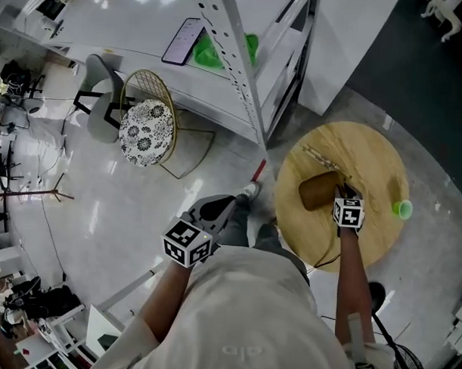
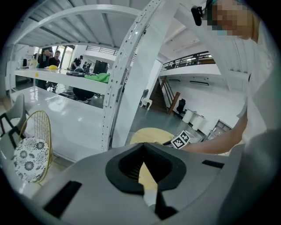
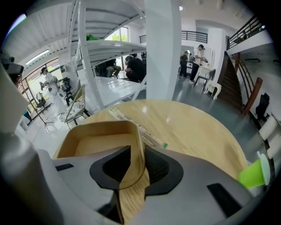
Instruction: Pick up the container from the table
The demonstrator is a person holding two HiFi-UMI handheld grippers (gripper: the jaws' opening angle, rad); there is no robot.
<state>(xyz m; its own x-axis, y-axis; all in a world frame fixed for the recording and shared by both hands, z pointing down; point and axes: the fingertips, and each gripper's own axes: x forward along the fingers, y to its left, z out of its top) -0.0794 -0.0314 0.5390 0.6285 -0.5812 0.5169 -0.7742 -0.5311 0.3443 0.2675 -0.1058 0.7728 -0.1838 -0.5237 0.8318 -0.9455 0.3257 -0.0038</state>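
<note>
Tan round-cornered container (image 1: 319, 191) (image 3: 96, 143) sits on the round wooden table (image 1: 368, 158) (image 3: 189, 127), left of the table's centre in my head view and well apart from the small green cup (image 1: 402, 209) (image 3: 254, 173) at the table's right edge. My right gripper (image 1: 343, 193) (image 3: 131, 153) has its jaws wide, straddling the container's near wall without clamping it. My left gripper (image 1: 239, 198) (image 2: 143, 147) hangs off the table's left side, jaws together and empty.
</note>
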